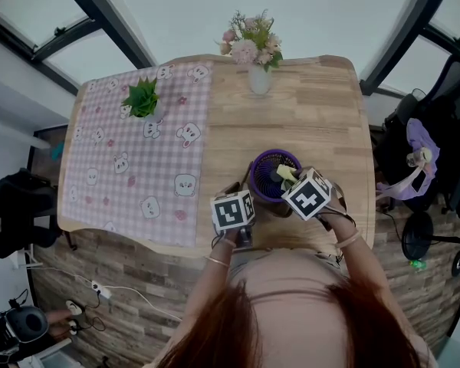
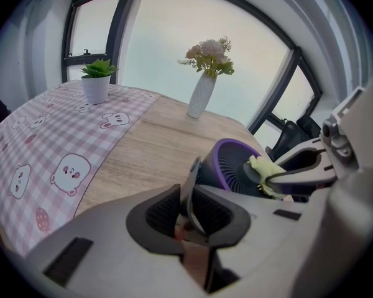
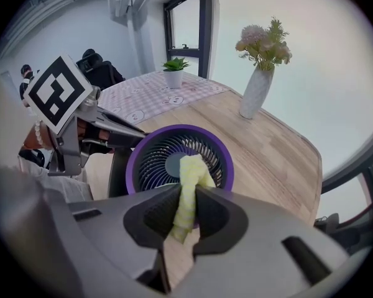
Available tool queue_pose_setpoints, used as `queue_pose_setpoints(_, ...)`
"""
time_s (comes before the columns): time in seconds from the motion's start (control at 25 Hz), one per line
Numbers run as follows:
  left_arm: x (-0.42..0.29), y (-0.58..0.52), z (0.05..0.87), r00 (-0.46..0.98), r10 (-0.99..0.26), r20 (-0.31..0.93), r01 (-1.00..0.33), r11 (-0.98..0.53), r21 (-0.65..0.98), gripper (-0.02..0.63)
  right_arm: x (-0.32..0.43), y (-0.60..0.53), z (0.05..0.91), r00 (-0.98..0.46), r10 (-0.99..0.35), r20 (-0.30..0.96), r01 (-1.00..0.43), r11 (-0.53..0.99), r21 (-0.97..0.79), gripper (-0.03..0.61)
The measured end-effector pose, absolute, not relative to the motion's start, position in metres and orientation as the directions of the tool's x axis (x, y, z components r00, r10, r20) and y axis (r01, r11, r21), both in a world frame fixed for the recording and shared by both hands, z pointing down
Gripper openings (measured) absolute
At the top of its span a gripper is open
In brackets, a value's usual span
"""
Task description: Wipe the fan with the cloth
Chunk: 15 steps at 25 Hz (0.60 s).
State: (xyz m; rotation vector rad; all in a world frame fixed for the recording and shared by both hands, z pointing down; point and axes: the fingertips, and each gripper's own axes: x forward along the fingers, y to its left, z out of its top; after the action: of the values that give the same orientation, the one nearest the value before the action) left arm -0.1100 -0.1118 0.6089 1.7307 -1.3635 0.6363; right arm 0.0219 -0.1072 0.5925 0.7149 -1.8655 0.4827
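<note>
Pinching a yellow cloth (image 3: 189, 179) is the right hand-held gripper (image 3: 185, 213), jaws closed tight on it, with the free end of the cloth pushed up against the middle of the grille on the purple fan (image 3: 152, 163). The fan sits on the wooden surface (image 1: 314, 121) right at the near edge, close to the person, with its face tipped upward. The left hand-held gripper (image 2: 189, 203) comes in from the fan's left side and has its jaws clamped on the thin edge of the fan's dark stand (image 3: 118, 169), so both grippers have something in them. Beyond the fan, at the far edge, there's a white vase of flowers (image 1: 258, 75). Off to the fan's left lies a pink checked table runner (image 1: 138, 167) with little cartoon animals printed on it, and a small potted plant (image 1: 143, 98) stands at the far end of that.
</note>
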Motion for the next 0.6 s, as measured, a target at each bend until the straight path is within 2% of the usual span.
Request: queue_pose_setpoints(0.6, -0.108, -0.112, 0.609, 0.268, -0.545, 0.795, -0.958, -0.062, 0.28, 0.064, 0.018, -0.087, 0.591, -0.291, -0.156, 0.944, -0.597, 0.8, -0.052, 0.058)
